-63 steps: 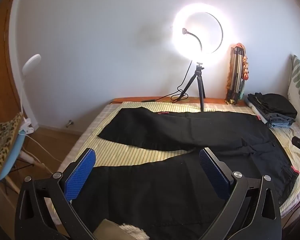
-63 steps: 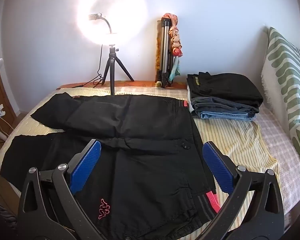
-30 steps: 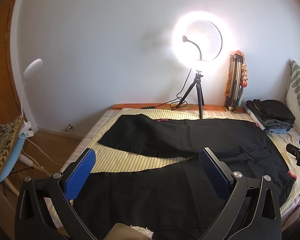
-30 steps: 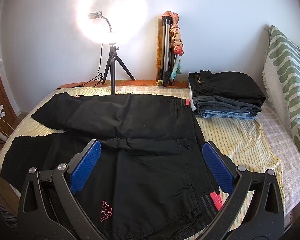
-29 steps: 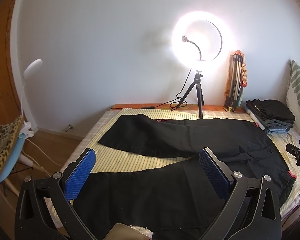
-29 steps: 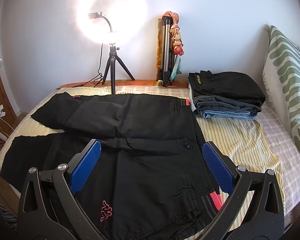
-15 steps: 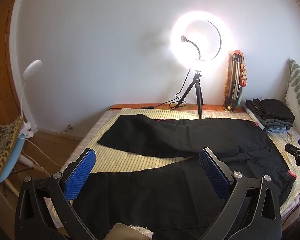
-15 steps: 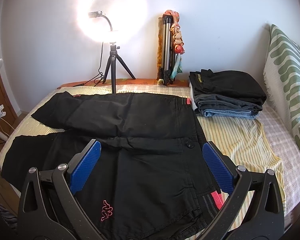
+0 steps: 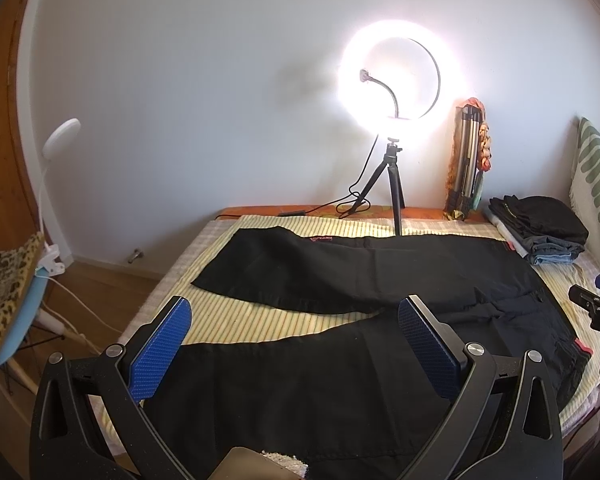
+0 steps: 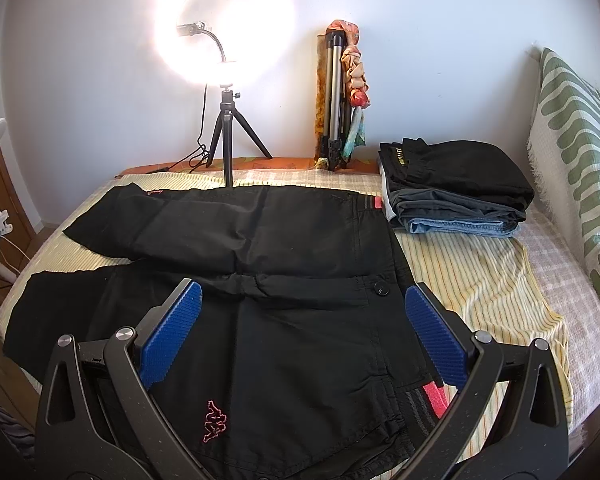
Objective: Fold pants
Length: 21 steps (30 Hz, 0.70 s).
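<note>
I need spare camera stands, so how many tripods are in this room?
2. One tripod stands open at the bed's far edge, holding the lit ring light. A folded tripod leans on the wall to its right. Others may be out of view.

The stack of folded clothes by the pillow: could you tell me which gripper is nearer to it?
Right. The right gripper hovers over the pants' waist end, beside the stack of folded clothes. The left gripper hangs over the legs, farther away.

Black pants (image 10: 284, 264) lie flat and unfolded, legs spread apart toward the left, waistband at the right.
</note>
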### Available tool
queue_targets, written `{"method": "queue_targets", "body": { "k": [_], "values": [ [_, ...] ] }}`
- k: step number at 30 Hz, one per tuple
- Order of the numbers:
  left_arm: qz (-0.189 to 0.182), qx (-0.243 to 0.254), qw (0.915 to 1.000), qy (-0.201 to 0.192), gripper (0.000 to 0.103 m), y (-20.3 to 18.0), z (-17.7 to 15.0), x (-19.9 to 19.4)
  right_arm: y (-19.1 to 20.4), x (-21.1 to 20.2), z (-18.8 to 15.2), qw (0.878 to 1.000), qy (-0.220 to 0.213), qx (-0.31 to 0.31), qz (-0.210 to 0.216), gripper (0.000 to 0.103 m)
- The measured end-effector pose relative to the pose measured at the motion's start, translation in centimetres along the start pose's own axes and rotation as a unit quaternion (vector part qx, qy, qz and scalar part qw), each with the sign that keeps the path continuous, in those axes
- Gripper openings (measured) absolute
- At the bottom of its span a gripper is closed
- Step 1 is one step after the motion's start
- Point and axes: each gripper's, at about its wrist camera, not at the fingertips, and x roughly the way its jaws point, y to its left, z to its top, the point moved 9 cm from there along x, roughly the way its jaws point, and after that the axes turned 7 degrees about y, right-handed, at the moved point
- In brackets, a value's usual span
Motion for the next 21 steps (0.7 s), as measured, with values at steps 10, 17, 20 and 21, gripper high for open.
{"method": "queue_targets", "body": {
  "k": [10, 17, 20, 21],
  "values": [
    [0.002, 0.001, 1.0, -0.001, 0.103, -0.1, 0.03, 0.0, 0.02, -0.01, 0.02, 1.0, 0.001, 0.0, 0.0, 0.103],
    [0.002, 0.0, 1.0, -0.002, 0.103, -0.1, 0.03, -0.02, 0.04, 0.03, -0.01, 1.0, 0.001, 0.001, 0.0, 0.103],
    [0.002, 0.001, 1.0, -0.002, 0.103, -0.23, 0.02, -0.02, 0.02, 0.03, 0.0, 1.0, 0.002, 0.001, 0.0, 0.103],
    [0.002, 0.001, 1.0, -0.001, 0.103, -0.21, 0.0, -0.04, 0.04, 0.02, -0.03, 1.0, 0.002, 0.001, 0.0, 0.103]
  ]
}}
